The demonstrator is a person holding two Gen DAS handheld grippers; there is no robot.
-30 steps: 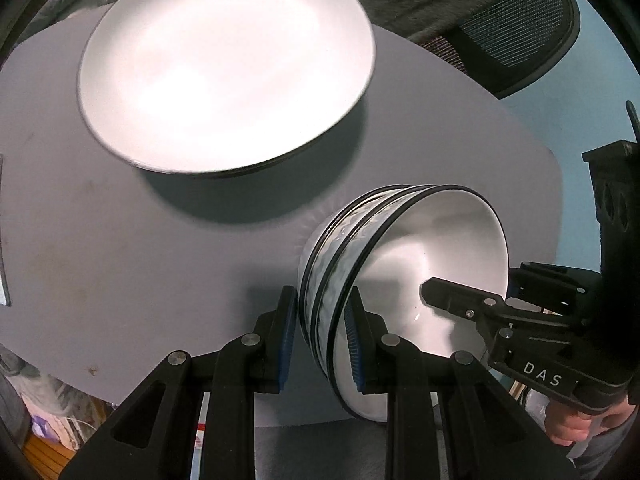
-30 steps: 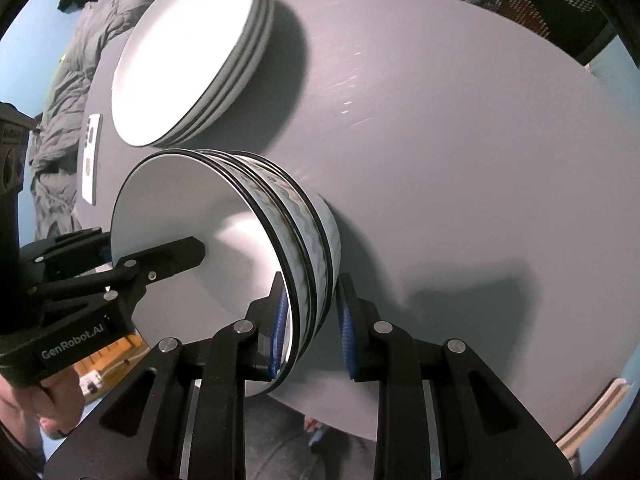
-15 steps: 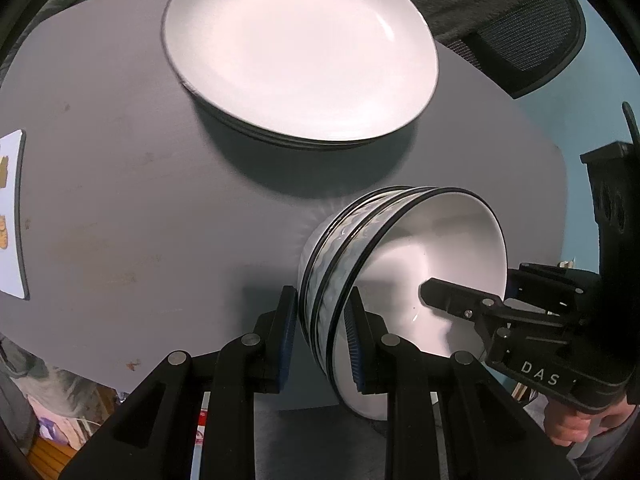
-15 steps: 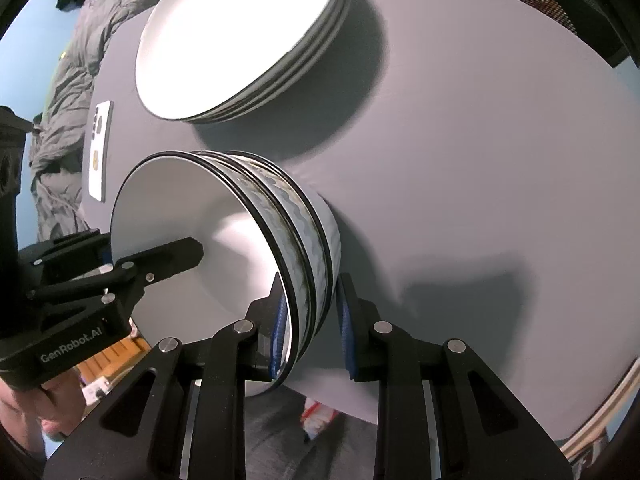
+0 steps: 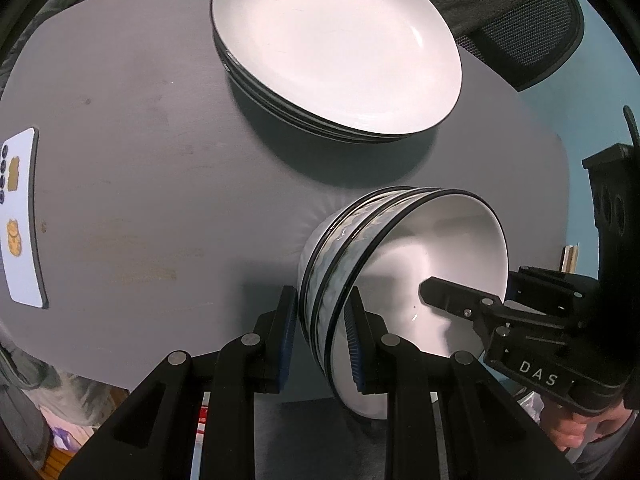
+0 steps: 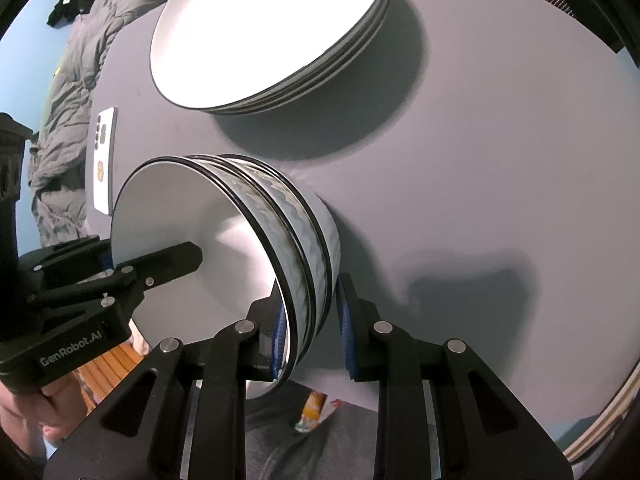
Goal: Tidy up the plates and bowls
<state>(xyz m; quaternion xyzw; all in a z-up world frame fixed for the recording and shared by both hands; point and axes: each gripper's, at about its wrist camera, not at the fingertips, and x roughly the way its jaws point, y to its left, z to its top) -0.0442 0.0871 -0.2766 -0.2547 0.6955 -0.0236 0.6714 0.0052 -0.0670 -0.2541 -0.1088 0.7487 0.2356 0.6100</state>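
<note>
A stack of three white bowls [image 5: 420, 256] with black rims and wavy pale-blue sides hangs over the near part of the grey table [image 5: 140, 140]. My left gripper [image 5: 320, 308] is shut on the stack's rims at one side. My right gripper [image 6: 312, 308] is shut on the rims at the opposite side. In each view the other gripper's inner finger reaches into the top bowl [image 6: 192, 216]. A stack of white plates [image 5: 336, 40] sits on the table beyond the bowls, also in the right wrist view [image 6: 264, 28].
A white phone [image 5: 22, 216] lies face down near the table's left edge, and shows in the right wrist view too [image 6: 105, 152]. A black mesh chair [image 5: 528, 40] stands behind the table. A grey jacket [image 6: 68, 80] lies off to the left. A hand [image 5: 576, 432] grips the right tool.
Both grippers have carried the bowl stack sideways over the table. The plates have slid to the right in both views, and the phone has come into the left wrist view. Neither grip has changed.
</note>
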